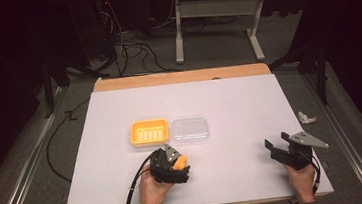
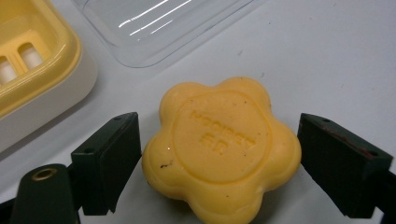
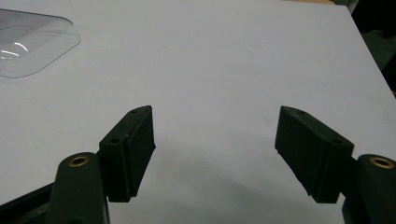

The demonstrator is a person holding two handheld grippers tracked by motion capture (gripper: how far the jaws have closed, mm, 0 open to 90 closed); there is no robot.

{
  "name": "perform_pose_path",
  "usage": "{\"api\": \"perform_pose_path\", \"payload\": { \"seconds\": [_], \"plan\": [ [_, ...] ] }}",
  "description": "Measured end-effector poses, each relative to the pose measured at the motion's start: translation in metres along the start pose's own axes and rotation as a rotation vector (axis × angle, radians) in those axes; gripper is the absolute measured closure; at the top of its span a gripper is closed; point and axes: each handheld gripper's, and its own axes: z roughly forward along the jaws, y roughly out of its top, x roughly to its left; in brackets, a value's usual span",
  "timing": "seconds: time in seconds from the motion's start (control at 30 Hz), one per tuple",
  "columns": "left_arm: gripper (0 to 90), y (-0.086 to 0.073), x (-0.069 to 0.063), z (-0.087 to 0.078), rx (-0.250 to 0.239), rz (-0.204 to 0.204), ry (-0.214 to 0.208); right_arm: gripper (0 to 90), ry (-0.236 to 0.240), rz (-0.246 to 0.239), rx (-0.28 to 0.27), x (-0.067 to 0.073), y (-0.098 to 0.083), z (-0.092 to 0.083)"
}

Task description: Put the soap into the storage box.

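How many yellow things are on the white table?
2. The yellow soap dish sits mid-table, just left of the clear lid. The flower-shaped yellow soap lies nearer the person, between the open left tongs, apparently not yet squeezed.

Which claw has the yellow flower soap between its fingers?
The left claw: the soap sits between its open black fingers. The right claw has bare table between its fingers.

Soap (image 2: 222, 149) waxy, smooth, embossed, yellow tray (image 2: 32, 65) glossy plastic, clear lid (image 2: 154, 28) shiny plastic, table (image 1: 239, 101) matt white, wooden far edge
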Motion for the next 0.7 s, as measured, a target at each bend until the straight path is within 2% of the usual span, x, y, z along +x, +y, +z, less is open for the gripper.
{"api": "perform_pose_path", "payload": {
  "seconds": [0.1,0.27,0.43,0.53,0.7],
  "plan": [
    [18.6,0.0005,0.0009,0.0009,0.005,-0.012,0.001,28.9,0.002,-0.003,0.005,0.0005,0.0002,0.0005],
    [24.7,0.0005,0.0003,0.0006,0.005,-0.003,0.002,28.9,0.001,-0.005,0.001,0.0003,0.0001,0.0001],
    [25.2,0.0011,0.0001,0.0008,0.012,-0.005,0.004,28.9,0.0,-0.004,-0.001,0.0005,-0.0001,-0.0003],
    [25.5,0.0012,-0.0016,0.0003,0.012,0.028,0.013,28.8,-0.001,-0.007,-0.003,0.0006,-0.0001,-0.0004],
    [25.7,0.0012,0.001,0.0005,0.007,0.028,-0.007,28.8,-0.002,-0.005,-0.003,0.0007,-0.0001,-0.0003]
  ]
}}
